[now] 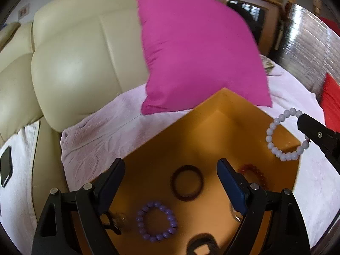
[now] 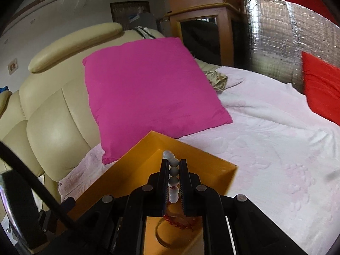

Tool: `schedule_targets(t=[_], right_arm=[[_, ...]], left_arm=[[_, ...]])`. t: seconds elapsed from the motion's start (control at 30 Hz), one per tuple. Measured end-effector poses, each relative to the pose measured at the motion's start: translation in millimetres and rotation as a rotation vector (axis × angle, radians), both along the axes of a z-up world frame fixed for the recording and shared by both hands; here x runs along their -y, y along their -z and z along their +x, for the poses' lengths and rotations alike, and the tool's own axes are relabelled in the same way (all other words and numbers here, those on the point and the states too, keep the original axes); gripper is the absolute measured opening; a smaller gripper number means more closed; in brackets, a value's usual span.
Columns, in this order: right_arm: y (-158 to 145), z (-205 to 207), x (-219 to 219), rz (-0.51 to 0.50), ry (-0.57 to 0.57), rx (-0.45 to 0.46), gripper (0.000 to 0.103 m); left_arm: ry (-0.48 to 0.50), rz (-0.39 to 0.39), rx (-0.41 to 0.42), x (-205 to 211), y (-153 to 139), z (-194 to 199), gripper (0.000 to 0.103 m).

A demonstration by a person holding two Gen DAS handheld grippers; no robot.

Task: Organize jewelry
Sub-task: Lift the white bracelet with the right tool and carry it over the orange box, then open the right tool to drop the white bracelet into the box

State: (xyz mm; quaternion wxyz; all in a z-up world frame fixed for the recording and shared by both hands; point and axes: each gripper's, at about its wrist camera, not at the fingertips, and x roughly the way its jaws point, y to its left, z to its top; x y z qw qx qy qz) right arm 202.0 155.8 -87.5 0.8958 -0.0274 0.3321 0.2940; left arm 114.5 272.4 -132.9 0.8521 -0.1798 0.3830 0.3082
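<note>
Jewelry already fills the near end of the orange tray (image 1: 212,127): in the left wrist view a purple bead bracelet (image 1: 157,223) lies at lower centre, a dark bangle (image 1: 187,182) just above it, and a red bead bracelet (image 1: 252,173) shows partly behind the right-hand finger. A blurred dark piece at the bottom edge and something small near the lower left finger cannot be made out. The left gripper (image 1: 170,174) hangs over these pieces with its jaws spread wide and nothing between them.

Further up at the right of that view, the right gripper (image 1: 306,127) pinches a pale lilac bead bracelet (image 1: 276,140), which dangles as a loop over the tray's right edge. The right wrist view shows its jaws closed on a run of those beads at lower centre, above the tray's far corner.

Several pieces seem sorted, then, and this bracelet is, by my reading, not yet set down. Beyond the tray lie a white blanket (image 2: 265,138), a pink cushion (image 2: 148,89) and a cream sofa (image 1: 74,53); whether more jewelry waits elsewhere, I cannot tell.
</note>
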Motion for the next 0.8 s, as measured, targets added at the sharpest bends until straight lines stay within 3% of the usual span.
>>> schedule_targets(t=[0.23, 0.43, 0.8], right_arm=[[16.7, 15.3, -28.3, -0.033, -0.017, -0.040, 0.011], [34.4, 41.2, -51.1, -0.105, -0.035, -0.146, 0.011], [49.6, 71.5, -72.7, -0.157, 0.013, -0.169, 0.011]], left_arm=[[0.004, -0.045, -0.011, -6.9, 4.6, 1.2, 0.088], [0.007, -0.056, -0.018, -7.5, 6.5, 3.4, 0.088], [0.014, -0.056, -0.040, -8.2, 12.1, 6.7, 0.088]])
